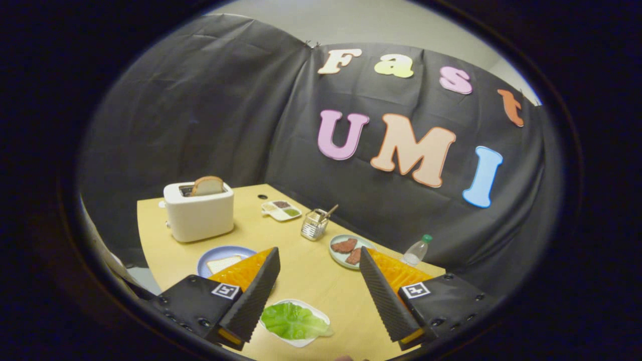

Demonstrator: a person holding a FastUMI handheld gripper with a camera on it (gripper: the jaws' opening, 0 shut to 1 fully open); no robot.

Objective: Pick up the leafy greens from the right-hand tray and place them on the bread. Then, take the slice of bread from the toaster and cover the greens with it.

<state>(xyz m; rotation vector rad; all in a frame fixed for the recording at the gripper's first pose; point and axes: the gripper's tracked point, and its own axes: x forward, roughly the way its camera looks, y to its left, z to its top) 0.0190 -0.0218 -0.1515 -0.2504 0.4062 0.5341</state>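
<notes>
The tool (318, 258) is held wide open above the table (306, 273), with nothing between its fingers. The leafy greens (293, 321) are seen low between the two fingers, back near their bases and closer to the left finger than the right, so the tips reach well beyond them. The leaf lies flat on a small white tray (313, 342), its long axis running roughly across the gap. A descent with the tips drawn back toward the leaf is judged necessary before any closing. The target bread slice (223, 263) lies on a blue plate (213, 255) just behind the left finger; the toaster (199, 213), with its bread slice (207, 186) standing up, is beyond that.
</notes>
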